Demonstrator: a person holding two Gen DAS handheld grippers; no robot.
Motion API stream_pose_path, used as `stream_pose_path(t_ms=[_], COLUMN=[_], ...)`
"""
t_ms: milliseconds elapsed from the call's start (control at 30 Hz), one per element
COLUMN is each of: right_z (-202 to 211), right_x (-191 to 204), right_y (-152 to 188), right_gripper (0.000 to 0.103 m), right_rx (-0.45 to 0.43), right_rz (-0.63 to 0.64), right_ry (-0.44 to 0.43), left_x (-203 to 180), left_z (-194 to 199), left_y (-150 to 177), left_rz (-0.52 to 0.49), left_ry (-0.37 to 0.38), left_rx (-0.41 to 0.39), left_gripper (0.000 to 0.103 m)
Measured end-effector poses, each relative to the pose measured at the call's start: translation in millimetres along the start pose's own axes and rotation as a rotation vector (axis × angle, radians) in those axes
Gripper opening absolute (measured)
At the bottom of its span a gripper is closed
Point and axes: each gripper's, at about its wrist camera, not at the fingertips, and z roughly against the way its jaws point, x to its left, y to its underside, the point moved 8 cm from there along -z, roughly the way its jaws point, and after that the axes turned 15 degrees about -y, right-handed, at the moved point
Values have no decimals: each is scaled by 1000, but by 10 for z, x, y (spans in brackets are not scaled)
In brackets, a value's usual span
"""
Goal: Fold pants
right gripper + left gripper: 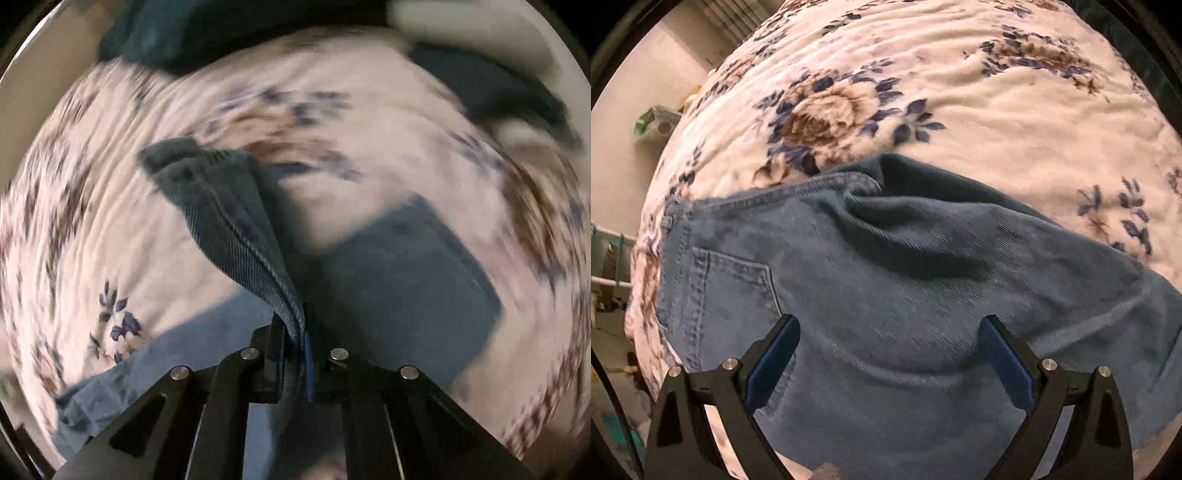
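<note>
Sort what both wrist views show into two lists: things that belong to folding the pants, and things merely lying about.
Job: jeans; left gripper, open above them; right gripper, pinching a denim edge.

Lying about: floral blanket; green-and-white object; dark cloth.

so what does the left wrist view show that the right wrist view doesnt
Only the left wrist view shows the back pocket and waistband of the jeans, lying flat, with the left tongs open above the denim.

Only the right wrist view shows the right tongs shut on a bunched seam edge of the jeans, lifted off the bed, and dark fabric at the far end, too blurred to identify.

Both show the jeans on the floral blanket.
</note>
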Motion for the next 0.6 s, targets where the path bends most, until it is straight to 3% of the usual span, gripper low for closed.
stream_pose_path(t_ms=[133, 200, 333, 400, 467, 533, 600], right_z=[147, 24, -182, -82, 78, 200, 251], right_x=[-705, -1036, -1317, -1383, -1469, -1571, -1672], right_y=[233, 435, 560, 521, 406, 282, 148], right_gripper=[8, 9, 12, 21, 43, 57, 60], right_rx=[-38, 9, 77, 50, -18, -77, -105], right_rz=[-159, -235, -352, -394, -395, -401, -410], right_ry=[-5, -28, -169, -212, -191, -164, -136], left_x=[-80, -127, -233, -270, -329, -401, -461], left_z=[82, 95, 135, 168, 208, 253, 301], left_y=[112, 164, 254, 271, 288, 307, 323], left_rz=[-8, -25, -53, -60, -68, -78, -84], left_ry=[23, 18, 20, 21, 19, 17, 17], left_rx=[10, 11, 12, 5, -3, -10, -14], left_gripper=[99, 99, 99, 99, 99, 99, 99])
